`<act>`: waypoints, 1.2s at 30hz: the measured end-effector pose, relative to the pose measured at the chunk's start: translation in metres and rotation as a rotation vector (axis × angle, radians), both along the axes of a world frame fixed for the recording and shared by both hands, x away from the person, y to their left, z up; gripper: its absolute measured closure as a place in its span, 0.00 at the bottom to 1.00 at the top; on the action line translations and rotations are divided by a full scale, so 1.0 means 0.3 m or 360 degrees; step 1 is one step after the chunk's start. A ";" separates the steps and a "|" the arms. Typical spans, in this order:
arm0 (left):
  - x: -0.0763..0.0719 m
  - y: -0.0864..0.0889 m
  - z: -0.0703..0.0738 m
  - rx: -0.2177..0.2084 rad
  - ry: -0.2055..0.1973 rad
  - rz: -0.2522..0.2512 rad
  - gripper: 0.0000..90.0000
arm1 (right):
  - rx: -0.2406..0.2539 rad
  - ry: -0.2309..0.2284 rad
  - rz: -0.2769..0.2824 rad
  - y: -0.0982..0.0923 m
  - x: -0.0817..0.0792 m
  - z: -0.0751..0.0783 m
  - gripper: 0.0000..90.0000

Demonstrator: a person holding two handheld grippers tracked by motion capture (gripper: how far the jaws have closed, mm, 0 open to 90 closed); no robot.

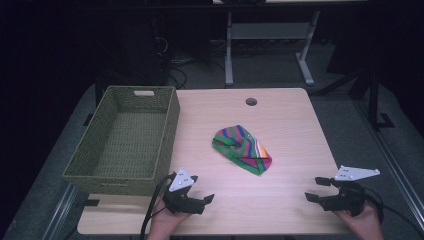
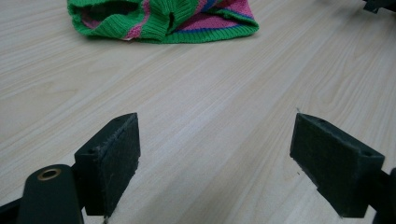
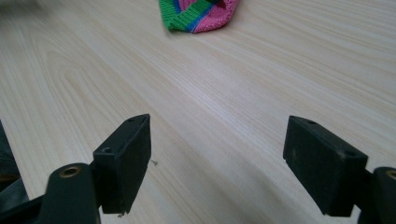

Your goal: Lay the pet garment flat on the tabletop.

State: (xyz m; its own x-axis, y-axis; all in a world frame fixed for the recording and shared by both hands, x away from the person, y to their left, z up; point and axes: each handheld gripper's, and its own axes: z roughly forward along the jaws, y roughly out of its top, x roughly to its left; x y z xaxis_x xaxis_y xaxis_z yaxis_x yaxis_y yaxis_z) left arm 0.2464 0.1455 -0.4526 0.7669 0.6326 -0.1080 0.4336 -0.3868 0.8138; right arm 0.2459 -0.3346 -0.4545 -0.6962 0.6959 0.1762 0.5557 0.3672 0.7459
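A crumpled knitted cloth (image 1: 241, 148) with green, pink, blue and orange stripes lies in the middle of the light wooden table (image 1: 280, 115). My left gripper (image 1: 201, 189) rests near the front edge, left of centre, jaws open and empty. My right gripper (image 1: 316, 189) sits at the front right, open too, with nothing between its jaws. In the left gripper view the cloth (image 2: 163, 21) lies ahead beyond the open gripper (image 2: 215, 161). Far ahead in the right gripper view sits the cloth's edge (image 3: 198, 14), past the wide-apart gripper (image 3: 217, 161).
A green woven basket (image 1: 126, 141) stands on the left part of the table, with nothing inside. A round cable hole (image 1: 251, 102) is near the table's far edge. Behind the table are desk legs (image 1: 228, 50) and cables on a dark floor.
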 end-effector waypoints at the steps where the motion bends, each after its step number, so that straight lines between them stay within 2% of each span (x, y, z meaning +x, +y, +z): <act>1: 0.001 0.001 -0.001 0.0000 0.0000 0.0004 0.17 | -0.0009 -0.0009 0.0000 0.012 0.009 0.008 0.24; 7: 0.003 0.008 0.002 -0.0025 -0.0003 0.0016 0.17 | 0.0015 0.0000 0.0051 0.057 0.051 0.048 0.20; 11: 0.002 0.011 0.004 -0.0027 -0.0009 -0.0008 0.17 | -0.0021 0.0024 0.0092 0.089 0.082 0.069 0.21; 15: 0.001 0.016 0.006 -0.0029 -0.0006 -0.0008 0.17 | -0.0019 0.0032 0.0129 0.102 0.101 0.088 0.22; 19: 0.001 0.016 0.008 -0.0015 -0.0016 -0.0020 0.17 | -0.0056 0.0051 0.0173 0.131 0.139 0.125 0.22; 25: 0.003 0.018 0.007 -0.0028 -0.0008 -0.0012 0.17 | -0.0104 0.0099 0.0234 0.184 0.193 0.148 0.21; 30: 0.000 0.016 0.010 -0.0022 -0.0022 -0.0023 0.17 | -0.0135 0.0111 0.0271 0.222 0.227 0.164 0.21; 36: 0.002 0.019 0.009 -0.0039 -0.0009 -0.0017 0.17 | -0.0160 0.0130 0.0316 0.268 0.267 0.189 0.21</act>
State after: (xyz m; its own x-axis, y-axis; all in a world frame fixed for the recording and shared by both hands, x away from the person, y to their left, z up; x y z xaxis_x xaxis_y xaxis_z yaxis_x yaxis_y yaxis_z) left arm 0.2471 0.1513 -0.4499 0.7744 0.6214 -0.1186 0.4246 -0.3716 0.8256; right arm 0.3261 -0.2542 -0.3978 -0.8075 0.5635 0.1742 0.5220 0.5454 0.6558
